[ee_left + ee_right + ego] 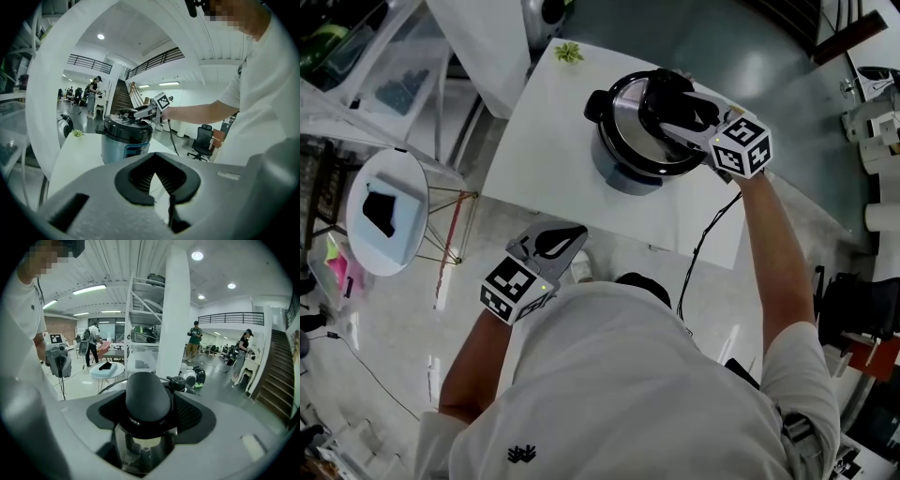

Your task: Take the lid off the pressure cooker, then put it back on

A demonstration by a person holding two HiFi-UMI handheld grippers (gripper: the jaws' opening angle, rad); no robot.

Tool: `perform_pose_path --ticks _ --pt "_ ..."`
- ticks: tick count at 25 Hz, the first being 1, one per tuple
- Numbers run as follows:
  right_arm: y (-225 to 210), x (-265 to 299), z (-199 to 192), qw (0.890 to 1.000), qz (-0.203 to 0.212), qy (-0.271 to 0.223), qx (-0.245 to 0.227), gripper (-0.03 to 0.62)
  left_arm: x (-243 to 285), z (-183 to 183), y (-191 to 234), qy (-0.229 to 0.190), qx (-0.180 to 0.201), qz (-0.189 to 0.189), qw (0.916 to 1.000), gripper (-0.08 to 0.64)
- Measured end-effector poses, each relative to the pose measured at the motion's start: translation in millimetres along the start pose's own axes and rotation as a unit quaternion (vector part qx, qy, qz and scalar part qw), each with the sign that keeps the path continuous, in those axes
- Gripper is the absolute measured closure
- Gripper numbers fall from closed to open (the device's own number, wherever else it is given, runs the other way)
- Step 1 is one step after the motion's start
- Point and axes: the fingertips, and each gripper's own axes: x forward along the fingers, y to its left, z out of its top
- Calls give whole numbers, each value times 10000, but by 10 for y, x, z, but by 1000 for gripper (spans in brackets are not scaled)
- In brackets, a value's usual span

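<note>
The right gripper [673,105] is straddling the lid's [626,129] black handle [147,397], jaws spread wide and not pinching (rigid, probably heavy, slick steel).

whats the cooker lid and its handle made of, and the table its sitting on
lid: looks like polished metal, probably stainless steel; it mirrors the lights.
handle: matte black, likely plastic; smooth moulded shape, dull sheen.
table: flat matte white top, laminate or painted board; cannot tell which.

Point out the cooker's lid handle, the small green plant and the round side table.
lid handle [147,397]: right gripper view, its rounded black top.
small green plant [569,52]: head view, its leaves.
round side table [384,258]: head view, bare part of its top.
</note>
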Motion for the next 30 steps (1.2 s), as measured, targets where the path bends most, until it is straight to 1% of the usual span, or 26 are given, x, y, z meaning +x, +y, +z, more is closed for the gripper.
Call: perform_pose_path --ticks 4,8,11,13,18,23,27,30 --pt "-16 -238 -86 9993 -337 -126 136 259 64 52 -54 -22 99 -57 9999 552" --pt "72 -503 -228 9978 -582 -185 261 270 154 97 -134 2 188 -108 9998 552" --pt "206 -698 -357 9964 -764 -197 319 310 233 121 -213 59 286 -153 9995 552" --pt "330 -832 -446 9951 -863 -246 412 358 281 140 -283 94 336 -174 9992 552" --pt "782 -1138 -691 9922 -902 -422 748 431 370 199 -499 149 439 -169 9988 552" --pt "1329 -1428 -946 9876 -815 -622 1191 511 371 234 -728 137 512 -79 9986 552" --pt "1820 -1615 -1173 9854 -743 -642 1389 576 352 193 -972 156 575 -43 9982 552" --pt "2192 -1735 -1340 9861 -703 -565 1396 581 321 114 -1161 152 572 31 9982 552"
